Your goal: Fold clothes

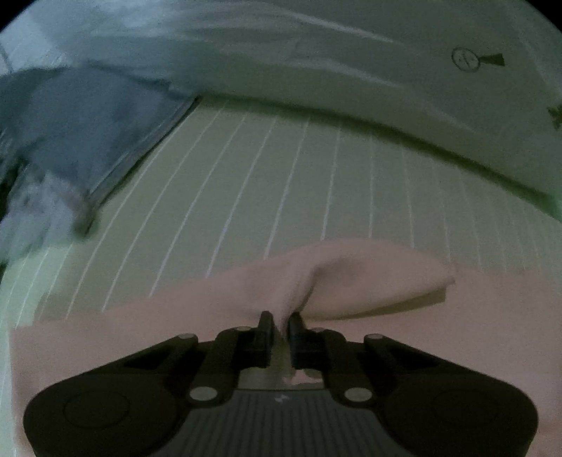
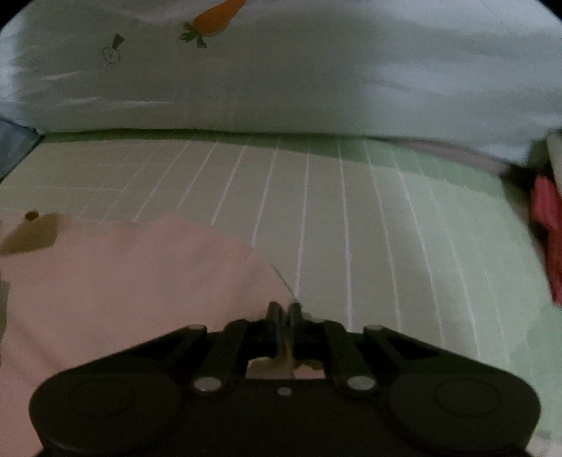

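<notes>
Dim bed scene, green striped sheet under pale bedding

A green sheet (image 2: 351, 218) with thin white lines fills mid-frame in both views; a pale quilt (image 2: 281, 81) printed with a carrot (image 2: 216, 17) spans the top, grey-blue fabric (image 1: 70, 126) lies upper left, something red (image 2: 548, 225) at right edge.

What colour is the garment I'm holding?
Plain pale pink garment, clearest in the right wrist view.
</notes>
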The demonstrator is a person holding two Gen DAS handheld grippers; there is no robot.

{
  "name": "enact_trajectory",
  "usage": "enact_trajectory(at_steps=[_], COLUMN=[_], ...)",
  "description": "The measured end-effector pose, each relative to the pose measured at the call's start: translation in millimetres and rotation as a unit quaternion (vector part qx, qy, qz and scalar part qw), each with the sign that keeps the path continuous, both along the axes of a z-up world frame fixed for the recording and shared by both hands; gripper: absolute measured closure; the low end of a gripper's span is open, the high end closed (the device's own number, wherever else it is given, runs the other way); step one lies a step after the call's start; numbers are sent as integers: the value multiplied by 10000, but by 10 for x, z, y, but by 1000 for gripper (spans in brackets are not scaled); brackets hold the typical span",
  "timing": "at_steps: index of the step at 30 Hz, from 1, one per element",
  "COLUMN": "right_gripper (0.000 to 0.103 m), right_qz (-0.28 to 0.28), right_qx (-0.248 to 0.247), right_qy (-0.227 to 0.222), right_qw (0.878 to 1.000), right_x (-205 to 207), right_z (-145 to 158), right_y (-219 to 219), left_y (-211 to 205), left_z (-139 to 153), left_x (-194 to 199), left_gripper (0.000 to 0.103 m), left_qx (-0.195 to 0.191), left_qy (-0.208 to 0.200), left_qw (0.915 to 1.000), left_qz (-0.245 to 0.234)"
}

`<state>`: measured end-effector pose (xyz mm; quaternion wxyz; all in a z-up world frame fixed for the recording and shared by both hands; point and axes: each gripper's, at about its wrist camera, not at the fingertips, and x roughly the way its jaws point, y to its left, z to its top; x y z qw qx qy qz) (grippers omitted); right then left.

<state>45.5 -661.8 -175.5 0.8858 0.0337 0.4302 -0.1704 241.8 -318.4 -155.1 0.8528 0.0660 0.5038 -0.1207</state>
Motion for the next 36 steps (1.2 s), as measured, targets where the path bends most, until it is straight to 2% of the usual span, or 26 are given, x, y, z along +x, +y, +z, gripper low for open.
enact_trajectory(at_steps=[5,7,9,10,11,12,14,18,22,24,25,26,31,34,36], right_gripper=[96,95,73,55,45,43,39,35,41,64,93,99,100,100,100], right_qz=[-342,-476,-602,-652,-702,-706,-648,-532,-414,-355,-304,-262,-237,-223,-275], right_qx=[-102,-148,-124,-18,89,183,352,689,1025,1193,1244,1282,1243,1216,1216], right_qy=[-119,-199,-366,-486,-606,-624,-507,-274,-40,77,65,-43,-910,-1078,-988], right_qw=[9993,9986,9974,9967,9957,9954,9960,9958,9939,9922,9917,9914,9878,9865,9873], right_x=[524,585,544,445,346,234,-7,-488,-970,-1211,-1295,-1327,-1790,-2052,-2175], right_z=[-12,125,291,375,460,488,457,396,335,304,304,334,704,829,782], right_y=[-304,-358,-367,-330,-292,-223,-39,331,700,885,945,944,1047,1084,1104], left_y=[-272,-316,-273,-238,-180,-86,118,549,889,983,1003,1023,1171,1319,1437], left_z=[42,194,359,428,481,534,583,512,440,459,488,518,630,604,556], left_x=[498,534,430,366,285,169,-54,-701,-1226,-1419,-1483,-1547,-1779,-1807,-1805], left_gripper=[86,82,61,58,51,45,40,39,39,39,39,39,35,34,34], left_qx=[-383,-399,-342,-314,-302,-307,-304,-124,-208,-282,-299,-317,-319,-242,-240], left_qy=[-31,-165,-364,-430,-424,-375,-208,287,658,719,692,665,467,484,531], left_qw=[9992,9991,9987,9986,9986,9988,9992,9989,9959,9951,9956,9960,9971,9960,9949], left_qz=[62,25,-50,-73,-65,-8,136,352,590,614,559,503,510,711,826])
